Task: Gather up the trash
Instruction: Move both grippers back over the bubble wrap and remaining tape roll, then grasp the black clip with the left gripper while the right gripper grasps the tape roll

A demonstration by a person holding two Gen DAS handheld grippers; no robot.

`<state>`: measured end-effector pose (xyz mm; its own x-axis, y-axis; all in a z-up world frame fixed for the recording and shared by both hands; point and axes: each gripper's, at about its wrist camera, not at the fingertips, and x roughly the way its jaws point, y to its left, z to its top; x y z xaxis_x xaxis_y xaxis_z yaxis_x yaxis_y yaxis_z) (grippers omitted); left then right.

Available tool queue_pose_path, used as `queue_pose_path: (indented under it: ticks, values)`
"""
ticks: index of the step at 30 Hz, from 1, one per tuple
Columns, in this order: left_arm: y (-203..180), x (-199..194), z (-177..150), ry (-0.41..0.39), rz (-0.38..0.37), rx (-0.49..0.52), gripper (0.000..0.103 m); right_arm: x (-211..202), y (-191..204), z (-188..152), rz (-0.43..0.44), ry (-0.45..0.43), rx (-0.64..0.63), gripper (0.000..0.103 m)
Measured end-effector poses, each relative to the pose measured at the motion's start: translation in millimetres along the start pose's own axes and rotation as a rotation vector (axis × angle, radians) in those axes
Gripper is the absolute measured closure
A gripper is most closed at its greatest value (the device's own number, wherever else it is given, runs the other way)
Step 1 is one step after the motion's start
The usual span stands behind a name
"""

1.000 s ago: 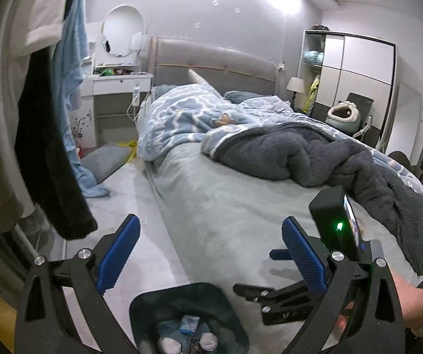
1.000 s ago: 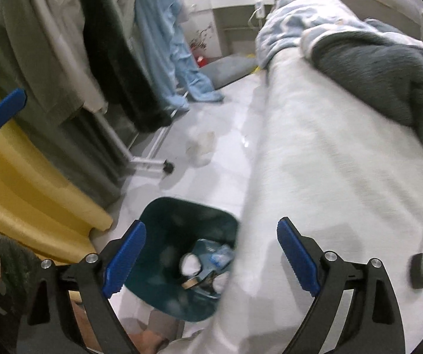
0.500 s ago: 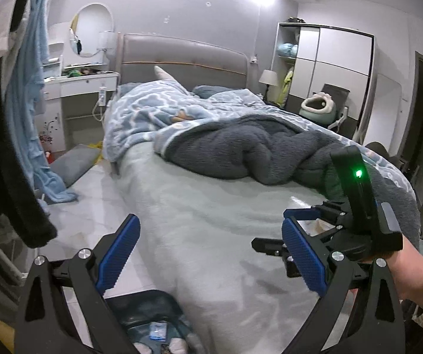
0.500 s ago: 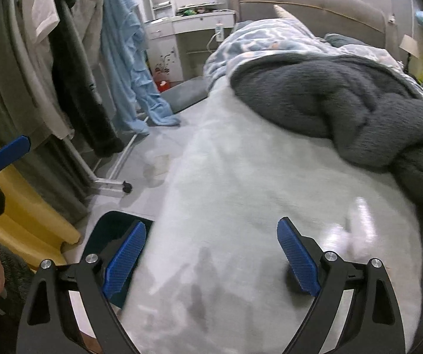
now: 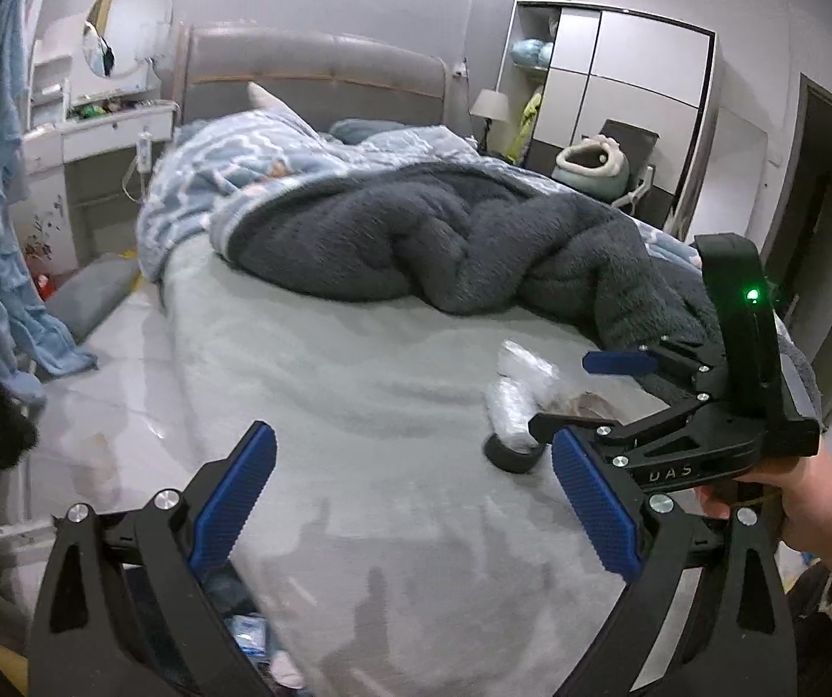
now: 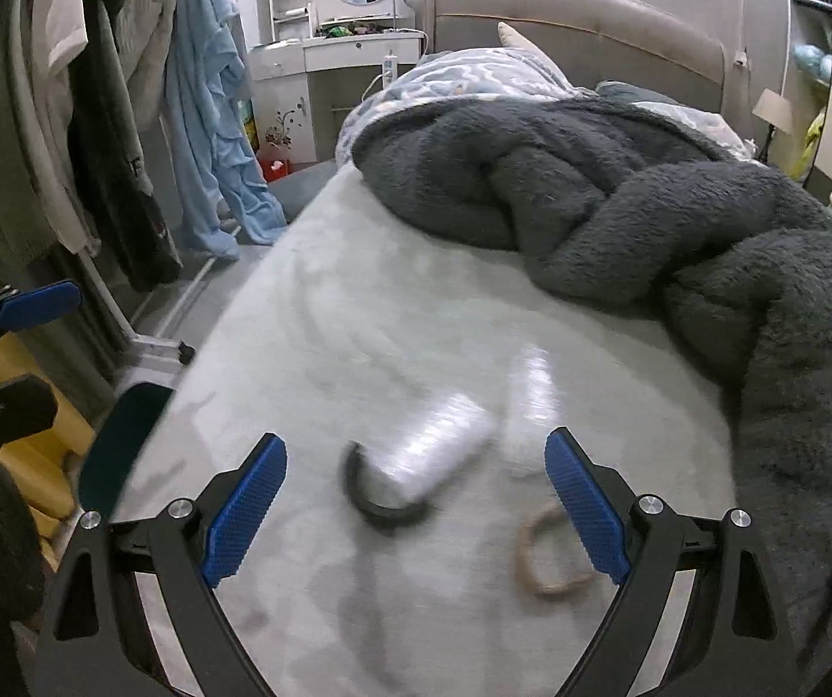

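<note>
On the grey-green bed sheet (image 6: pixel 357 348) lie a clear plastic cup (image 6: pixel 439 453) with a black rim, a crumpled clear wrapper (image 6: pixel 532 401) and a tan ring (image 6: pixel 549 557). My right gripper (image 6: pixel 416 511) is open and empty, hovering just short of the cup, jaws spread either side of it. In the left wrist view the cup (image 5: pixel 508 418) and wrapper (image 5: pixel 526 366) lie just past the right gripper (image 5: pixel 590 395). My left gripper (image 5: pixel 416 499) is open and empty over the bed's near edge. The dark trash bin (image 6: pixel 119 441) stands on the floor beside the bed.
A dark fluffy blanket (image 6: pixel 648 221) is heaped across the bed's far half. A clothes rack (image 6: pixel 96 145) with hanging garments stands left of the bed, its wheeled foot (image 6: pixel 166 348) near the bin. A yellow object (image 6: pixel 3 360) is at far left.
Both grippers have swung away from the trash bin and up over the bed. The right gripper has come close to the cup and wrapper. Both stay open.
</note>
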<state>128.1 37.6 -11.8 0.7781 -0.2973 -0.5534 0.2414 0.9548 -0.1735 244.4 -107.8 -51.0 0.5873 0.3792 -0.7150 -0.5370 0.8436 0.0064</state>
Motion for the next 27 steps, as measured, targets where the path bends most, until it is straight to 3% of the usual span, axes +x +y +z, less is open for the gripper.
queue_pose_path:
  ticks: [9,19,21,27]
  values:
    - [-26.5,41.8,-9.5,0.074,-0.049,0.006,0.018,18.7,-39.2,-34.3,-0.028,0.042,-0.016,0.011]
    - [-48.3,82.6,-18.9,0.138,-0.075,0.017,0.027,28.2,-61.0,-48.3,-0.015,0.051,0.012,0.012]
    - [-50.3,90.0,-21.1,0.151,-0.075,0.016,0.028,30.6,-61.5,-49.7,-0.015,0.055,0.010,0.024]
    - [-55.3,108.4,-25.8,0.182,-0.075,0.016,0.033,34.5,-67.6,-51.9,-0.001,0.068,0.026,0.043]
